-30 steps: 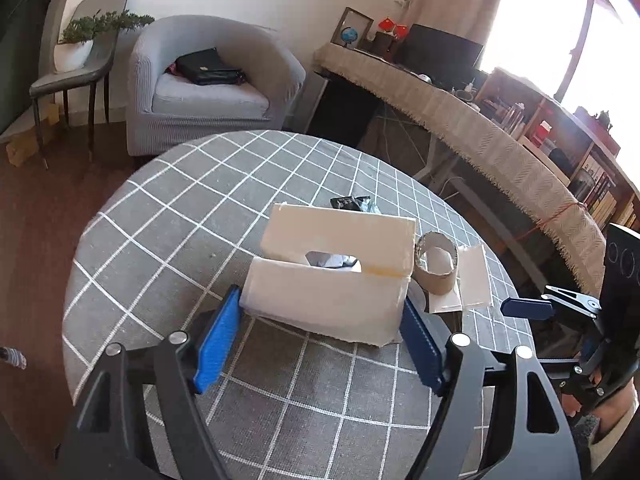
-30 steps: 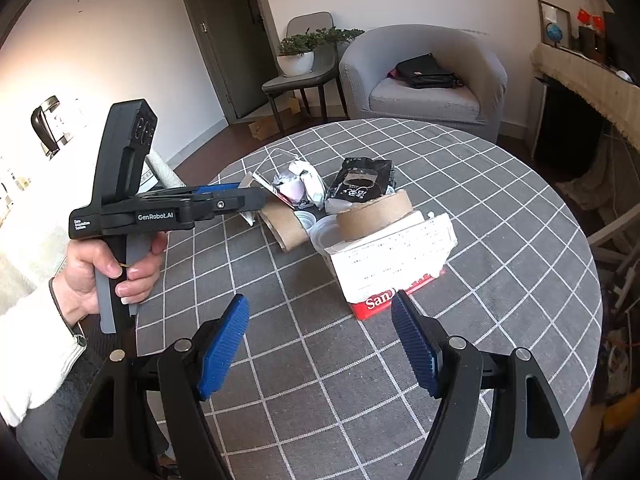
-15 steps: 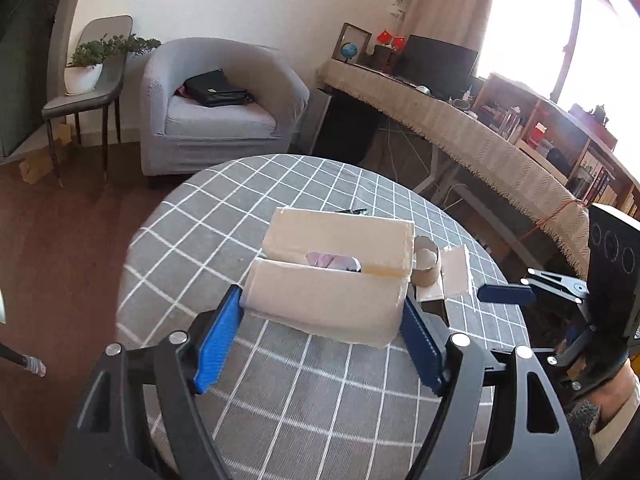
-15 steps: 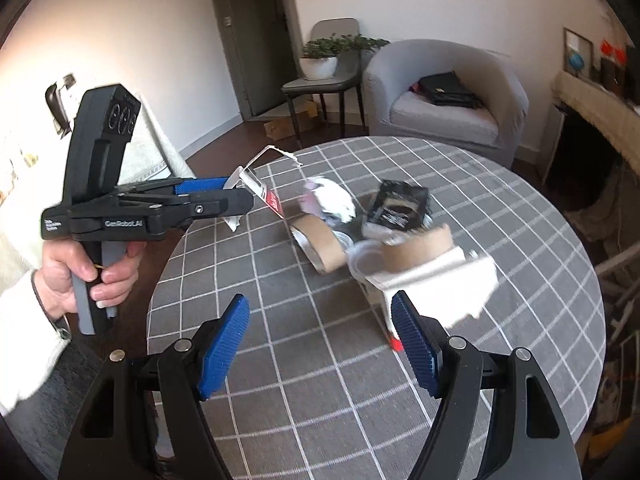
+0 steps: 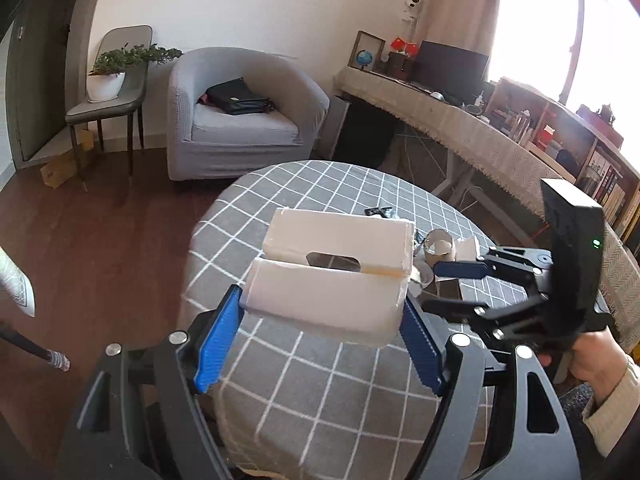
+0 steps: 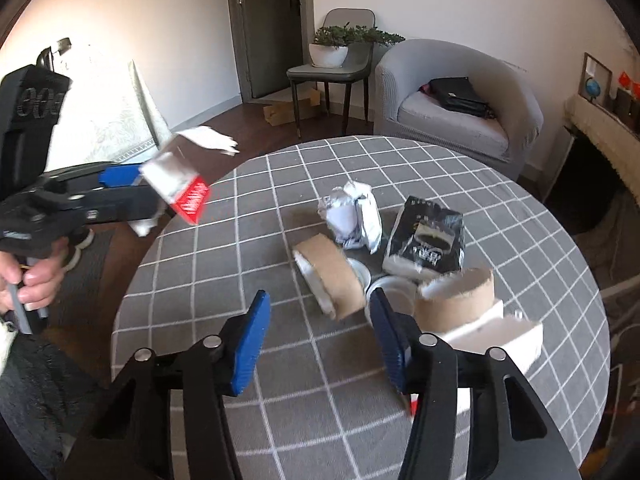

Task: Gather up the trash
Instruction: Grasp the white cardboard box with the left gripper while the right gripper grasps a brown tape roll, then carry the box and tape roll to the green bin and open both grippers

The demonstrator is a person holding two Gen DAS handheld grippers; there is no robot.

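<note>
My left gripper [image 5: 320, 308] is shut on a white tissue box [image 5: 328, 276], blue pads pressing its two ends, and holds it in the air above the near edge of the round checked table [image 5: 320, 380]. In the right wrist view this gripper [image 6: 132, 184] hangs left of the table [image 6: 520, 220] with the box [image 6: 176, 184], whose red side shows. My right gripper [image 6: 320, 300] has its jaws closing, not pressing anything; a cardboard tape roll [image 6: 332, 280] lies just ahead of its tips. A second roll [image 6: 456, 300], a crumpled silver wrapper [image 6: 352, 216] and a black packet [image 6: 428, 236] lie nearby.
White lids [image 6: 392, 284] and a white box [image 6: 496, 336] lie under the second roll. Behind the table stand a grey armchair [image 6: 456, 108] with a black bag and a chair holding a potted plant [image 6: 332, 52]. A cloth-covered desk [image 5: 460, 124] runs along the right.
My left gripper has carried the tissue box up and back toward the table's edge. My right gripper has moved in on the cardboard roll and its jaws have narrowed.
</note>
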